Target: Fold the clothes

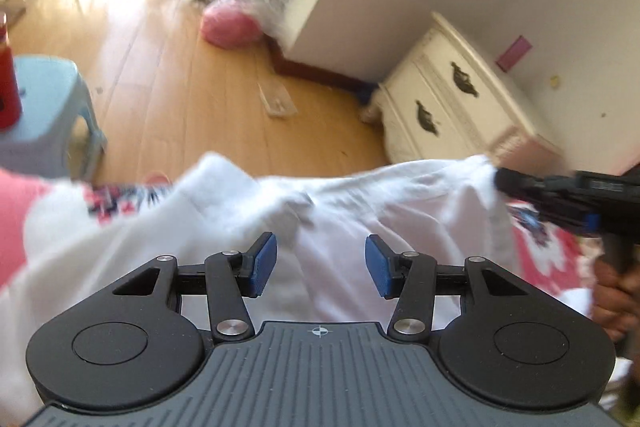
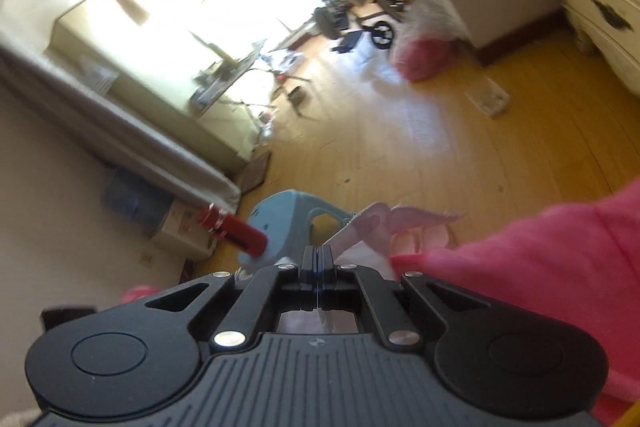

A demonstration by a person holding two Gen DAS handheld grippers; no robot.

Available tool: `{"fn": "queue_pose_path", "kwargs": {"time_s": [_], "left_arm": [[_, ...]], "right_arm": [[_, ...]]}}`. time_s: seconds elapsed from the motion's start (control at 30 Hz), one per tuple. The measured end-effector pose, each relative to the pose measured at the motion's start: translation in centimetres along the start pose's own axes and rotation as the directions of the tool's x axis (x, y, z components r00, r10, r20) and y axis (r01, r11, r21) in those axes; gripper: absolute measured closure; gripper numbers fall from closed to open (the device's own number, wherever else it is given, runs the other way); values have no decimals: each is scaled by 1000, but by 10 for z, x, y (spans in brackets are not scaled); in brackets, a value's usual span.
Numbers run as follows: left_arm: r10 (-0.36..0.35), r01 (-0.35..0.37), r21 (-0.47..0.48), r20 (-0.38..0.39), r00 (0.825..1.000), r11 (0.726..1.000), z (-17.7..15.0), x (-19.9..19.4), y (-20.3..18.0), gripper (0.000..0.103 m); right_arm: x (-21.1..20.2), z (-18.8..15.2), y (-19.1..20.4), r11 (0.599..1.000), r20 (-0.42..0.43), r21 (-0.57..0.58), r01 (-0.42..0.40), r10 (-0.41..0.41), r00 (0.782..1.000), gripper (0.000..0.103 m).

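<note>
The white garment [image 1: 360, 195] lies rumpled on the floral bedspread [image 1: 548, 251], directly under and ahead of the left tongs [image 1: 321, 263], whose blue pads stand spread above it, empty. The right tongs [image 1: 500, 179] are pressed together, pinching the garment's far right corner.

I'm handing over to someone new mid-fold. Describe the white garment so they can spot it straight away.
Start at the cream bedside cabinet against the wall, then look down to the bed's red floral cover. The white garment lies rumpled across it, under the left gripper. It is the only plain white cloth among pink and patterned fabric.
</note>
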State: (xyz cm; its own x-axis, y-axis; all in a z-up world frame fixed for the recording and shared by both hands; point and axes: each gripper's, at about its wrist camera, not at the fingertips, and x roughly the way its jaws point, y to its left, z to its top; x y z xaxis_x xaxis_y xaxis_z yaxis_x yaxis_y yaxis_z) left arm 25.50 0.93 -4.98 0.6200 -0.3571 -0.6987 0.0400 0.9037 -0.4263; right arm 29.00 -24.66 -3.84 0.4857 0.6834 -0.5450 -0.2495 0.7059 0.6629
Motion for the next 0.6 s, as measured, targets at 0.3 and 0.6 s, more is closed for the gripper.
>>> {"fn": "queue_pose_path", "kwargs": {"time_s": [0.3, 0.6], "left_arm": [[-33, 28, -118, -40, 999, 993, -6, 12, 25, 55], [-104, 111, -299, 40, 994, 948, -2, -43, 73, 54]], "right_arm": [[48, -14, 80, 977, -127, -199, -83, 58, 990, 103], [84, -45, 106, 959, -235, -262, -112, 49, 971, 103]]}}
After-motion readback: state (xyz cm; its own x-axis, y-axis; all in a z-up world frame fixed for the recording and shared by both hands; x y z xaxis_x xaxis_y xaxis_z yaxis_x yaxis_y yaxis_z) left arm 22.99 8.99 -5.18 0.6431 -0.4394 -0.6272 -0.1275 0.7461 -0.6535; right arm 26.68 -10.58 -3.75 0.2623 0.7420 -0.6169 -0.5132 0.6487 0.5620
